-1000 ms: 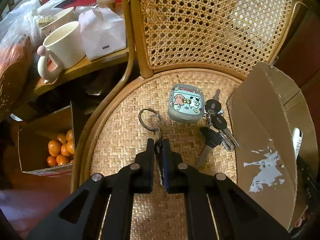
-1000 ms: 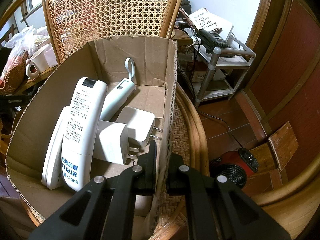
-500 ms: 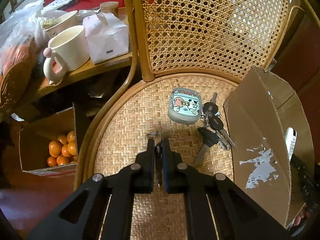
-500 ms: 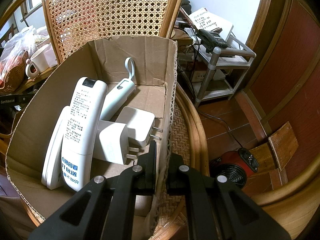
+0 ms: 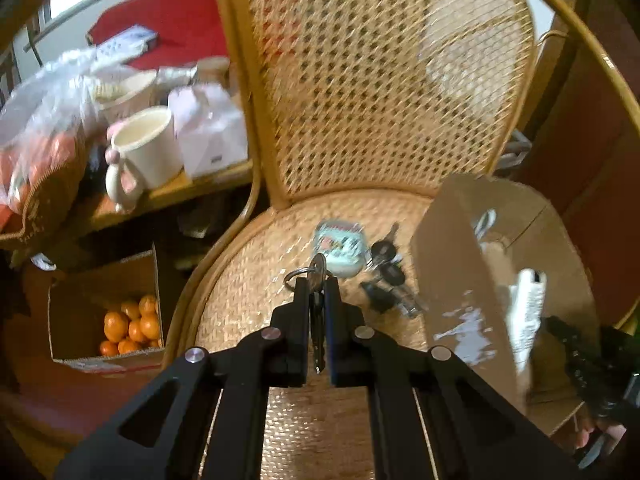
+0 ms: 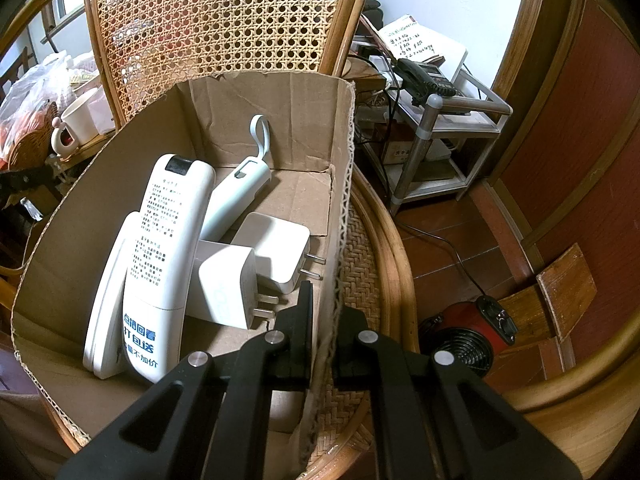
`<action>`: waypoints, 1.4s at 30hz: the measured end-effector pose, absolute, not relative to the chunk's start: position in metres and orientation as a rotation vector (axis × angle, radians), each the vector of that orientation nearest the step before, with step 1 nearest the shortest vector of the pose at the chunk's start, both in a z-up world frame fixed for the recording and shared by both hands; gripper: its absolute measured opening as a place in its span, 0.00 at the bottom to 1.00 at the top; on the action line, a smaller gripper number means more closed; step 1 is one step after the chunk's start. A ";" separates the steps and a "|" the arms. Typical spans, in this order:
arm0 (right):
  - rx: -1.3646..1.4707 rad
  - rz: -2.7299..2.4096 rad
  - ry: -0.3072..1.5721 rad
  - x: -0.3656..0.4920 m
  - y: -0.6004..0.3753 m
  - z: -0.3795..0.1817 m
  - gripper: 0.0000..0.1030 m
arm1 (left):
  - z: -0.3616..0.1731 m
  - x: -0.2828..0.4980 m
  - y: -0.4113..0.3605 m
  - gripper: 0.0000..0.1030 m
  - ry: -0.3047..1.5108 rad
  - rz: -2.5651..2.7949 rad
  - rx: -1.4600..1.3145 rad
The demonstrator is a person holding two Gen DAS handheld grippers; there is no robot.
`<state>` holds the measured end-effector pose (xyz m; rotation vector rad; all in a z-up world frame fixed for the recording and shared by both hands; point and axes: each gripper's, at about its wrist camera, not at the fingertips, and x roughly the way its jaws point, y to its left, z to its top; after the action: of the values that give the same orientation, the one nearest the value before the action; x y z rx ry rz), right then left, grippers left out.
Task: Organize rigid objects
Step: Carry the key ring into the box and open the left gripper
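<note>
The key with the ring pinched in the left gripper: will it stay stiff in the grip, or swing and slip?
The key looks like flat metal, so probably rigid but slick between the left gripper fingers. Its ring hangs loose beside the tips and will likely swing. It seems light, so dropping it into the cardboard box should be harmless.

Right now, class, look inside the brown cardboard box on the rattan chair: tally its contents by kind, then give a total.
White plug-in chargers: 2
Long white remote-style handsets: 2
Pale blue gadget with a loop strap: 1
Total: 5
</note>
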<state>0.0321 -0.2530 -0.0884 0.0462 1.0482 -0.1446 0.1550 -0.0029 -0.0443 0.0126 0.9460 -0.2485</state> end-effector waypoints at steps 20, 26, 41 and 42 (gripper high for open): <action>0.047 -0.145 1.048 0.032 -0.253 -0.088 0.08 | 0.044 0.076 -0.096 0.06 0.651 -0.491 0.090; 0.046 -0.144 1.048 0.032 -0.253 -0.088 0.08 | 0.024 0.070 -0.127 0.06 0.716 -0.545 0.153; 0.046 -0.144 1.048 0.031 -0.253 -0.089 0.08 | -0.033 0.086 -0.152 0.10 0.874 -0.540 0.280; 0.047 -0.144 1.048 0.031 -0.253 -0.089 0.08 | -0.035 0.088 -0.151 0.10 0.882 -0.535 0.283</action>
<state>0.0308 -0.2529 -0.0886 0.0467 1.0484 -0.1437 0.0881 -0.1509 -0.0351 0.2828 0.8822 -0.5354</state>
